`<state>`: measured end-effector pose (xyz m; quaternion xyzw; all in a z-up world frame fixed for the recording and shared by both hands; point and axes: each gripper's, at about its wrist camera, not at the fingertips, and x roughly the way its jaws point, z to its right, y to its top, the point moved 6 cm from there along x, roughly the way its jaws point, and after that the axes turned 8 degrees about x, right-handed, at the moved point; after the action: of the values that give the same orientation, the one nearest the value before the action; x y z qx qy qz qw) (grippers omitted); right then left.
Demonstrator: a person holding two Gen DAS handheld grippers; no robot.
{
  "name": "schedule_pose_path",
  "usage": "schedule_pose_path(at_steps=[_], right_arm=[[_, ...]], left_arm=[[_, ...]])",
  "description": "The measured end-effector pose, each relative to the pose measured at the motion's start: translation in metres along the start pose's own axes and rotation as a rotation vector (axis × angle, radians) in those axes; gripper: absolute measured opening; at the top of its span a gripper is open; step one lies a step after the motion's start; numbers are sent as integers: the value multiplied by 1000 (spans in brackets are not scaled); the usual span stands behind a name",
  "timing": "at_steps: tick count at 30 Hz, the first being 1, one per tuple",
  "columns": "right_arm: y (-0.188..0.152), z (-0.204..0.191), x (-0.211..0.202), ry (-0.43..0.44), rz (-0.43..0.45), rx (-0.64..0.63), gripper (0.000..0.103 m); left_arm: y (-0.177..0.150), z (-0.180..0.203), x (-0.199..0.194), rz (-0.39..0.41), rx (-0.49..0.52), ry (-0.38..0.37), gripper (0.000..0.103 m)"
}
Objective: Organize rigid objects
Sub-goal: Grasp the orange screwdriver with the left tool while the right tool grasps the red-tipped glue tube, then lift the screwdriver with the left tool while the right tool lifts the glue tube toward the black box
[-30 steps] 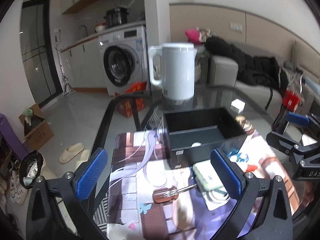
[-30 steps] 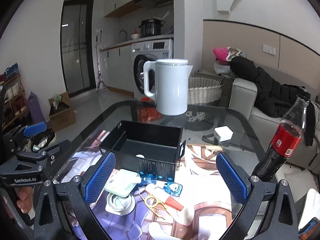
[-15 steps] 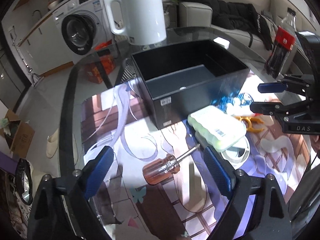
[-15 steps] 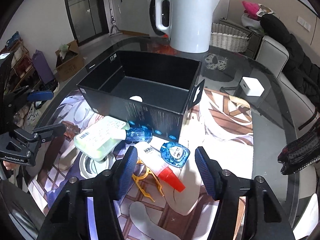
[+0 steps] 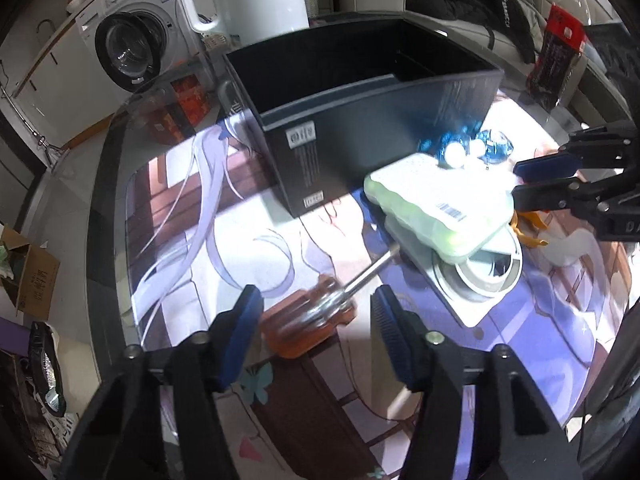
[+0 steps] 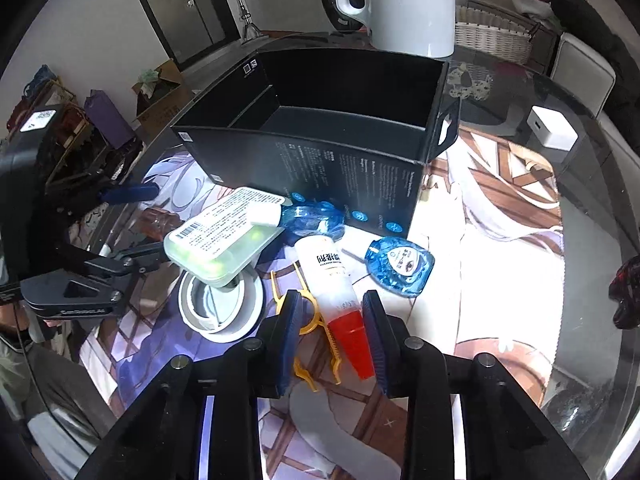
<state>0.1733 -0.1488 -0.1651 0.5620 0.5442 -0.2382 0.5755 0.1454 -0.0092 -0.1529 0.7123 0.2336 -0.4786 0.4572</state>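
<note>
Landmark for all positions: the black box (image 6: pixel 320 120), open-topped, apparently empty, standing on the printed mat (image 5: pixel 192 216) over the glass table (image 6: pixel 592 280); white kettle (image 6: pixel 400 4) behind it, cola bottle (image 5: pixel 556 52) off to its right. Loose items lie in a cluster along the box's near wall. Largest: pale green case (image 6: pixel 224 236), resting tilted on top of a white tape roll (image 6: pixel 220 308), just in front of the box's near-left portion. Next: screwdriver (image 5: pixel 316 312), left of the case, amber handle toward me, steel shaft running up and right with its tip under the case's edge. My left gripper (image 5: pixel 316 316) is half open, its fingers astride the handle, apart from it on both sides, holding nothing. Then the white tube with red cap (image 6: pixel 340 296), in front of the box's middle, long axis running straight toward me, cap end nearest. My right gripper (image 6: pixel 330 328) is narrowly open, pads bracketing the cap; I cannot tell whether they touch it. Judgement: each hand sits nearest its own item, only closing remains. Obstructions: yellow clip (image 6: pixel 308 332) lies partly under the tube and beside my right gripper's left finger, risk of pinching it too; blue eye-drop pack (image 6: pixel 400 266) just right of the tube; crumpled blue wrapper (image 6: pixel 316 218) against the box wall.
</note>
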Motion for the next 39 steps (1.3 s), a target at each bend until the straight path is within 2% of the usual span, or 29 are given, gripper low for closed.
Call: schedule_pose_path(at_steps=[4,6,9,13,16,17,25,30,33,39], right_arm=[[-7,-4,-3,41,-23,7,29],[-4,-3,-3,26,-9,11,29],[5,2,3,3,6,32,29],[12,-2,12,-9,14,14,29],[10,-7,15,-27,17,-9,28],[9,-9,14,-22,15,-14,25],[-2,-13,5,-41,31,-30,25],[-4,-21,-26,-34,147,-45,25],[1,-35,-60,-17,292,-65,25],[-2,-65,-123,-12,531,-113,24]], left_arm=[[-7,6,-4,-31,-25,-69,39],[-11,12,-7,-36,-35,-112,38],[-7,10,-5,-27,-42,-67,40],[-1,8,-3,-17,-61,-70,40],[4,6,0,-13,-77,-70,35],[4,5,1,-13,-77,-69,25],[-1,8,-8,4,-88,-73,25],[4,7,-46,124,-89,-39,25],[11,7,-77,241,-85,14,25],[25,11,-128,468,-97,44,25]])
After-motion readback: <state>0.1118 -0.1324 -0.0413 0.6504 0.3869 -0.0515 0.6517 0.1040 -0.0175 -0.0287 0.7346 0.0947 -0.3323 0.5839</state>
